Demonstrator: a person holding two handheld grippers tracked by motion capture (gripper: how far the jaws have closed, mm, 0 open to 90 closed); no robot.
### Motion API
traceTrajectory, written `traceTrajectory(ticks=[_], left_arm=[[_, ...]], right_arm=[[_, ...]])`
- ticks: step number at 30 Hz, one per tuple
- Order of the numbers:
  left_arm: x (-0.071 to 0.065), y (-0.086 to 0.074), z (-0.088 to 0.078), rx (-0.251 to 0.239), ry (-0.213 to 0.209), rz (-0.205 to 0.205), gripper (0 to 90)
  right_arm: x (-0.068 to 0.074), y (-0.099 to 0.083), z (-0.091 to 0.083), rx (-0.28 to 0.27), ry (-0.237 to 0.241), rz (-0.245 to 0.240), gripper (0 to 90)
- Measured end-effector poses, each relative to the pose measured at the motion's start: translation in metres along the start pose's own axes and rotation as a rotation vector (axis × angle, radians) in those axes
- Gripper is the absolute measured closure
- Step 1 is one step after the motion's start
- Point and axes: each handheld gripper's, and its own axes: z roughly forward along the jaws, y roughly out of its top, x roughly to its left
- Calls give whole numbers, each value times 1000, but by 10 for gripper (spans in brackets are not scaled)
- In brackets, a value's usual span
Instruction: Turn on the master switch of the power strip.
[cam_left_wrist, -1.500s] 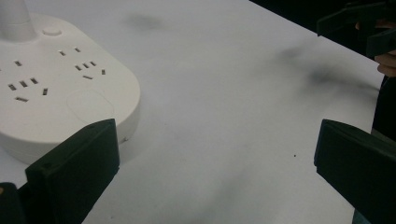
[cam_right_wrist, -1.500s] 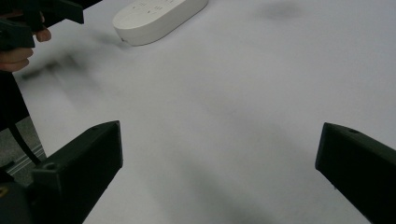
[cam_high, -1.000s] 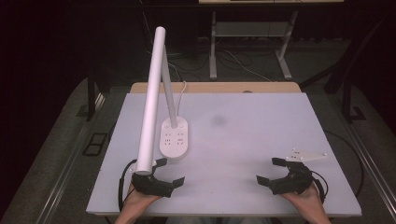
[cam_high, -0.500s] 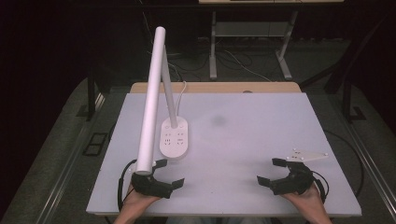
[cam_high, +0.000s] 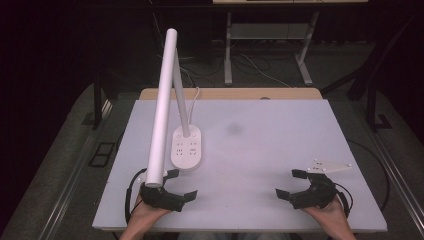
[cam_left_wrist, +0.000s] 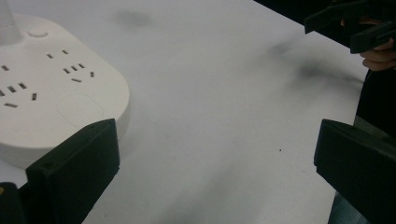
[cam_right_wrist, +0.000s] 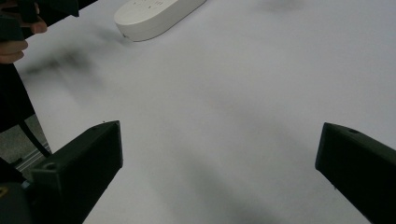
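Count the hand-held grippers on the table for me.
2. The left hand-held gripper sits at the near left edge beside the desk lamp's socket base; the right hand-held gripper is at the near right. Both open.

No text, label or number can be read.

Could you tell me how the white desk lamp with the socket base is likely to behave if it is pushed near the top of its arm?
The desk lamp would probably tip rather than slide: its long tube head rises well above a small oval base. Pushed low at the base, it would likely slide, since the table looks smooth. The folded arm may also swing at its hinge.
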Motion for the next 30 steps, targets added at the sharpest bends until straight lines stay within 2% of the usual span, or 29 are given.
traceTrajectory(ticks=[12,27,30], left_arm=[[5,8,-7,6,6,-8,0],[18,27,-16,35,26,-2,0],[21,31,-18,26,37,-4,1]], right_arm=[[-1,-1,-1,-2,-3,-1,1],[-1,-1,-1,1,-5,-2,1],[-2,-1,-2,0,-6,-2,1]])
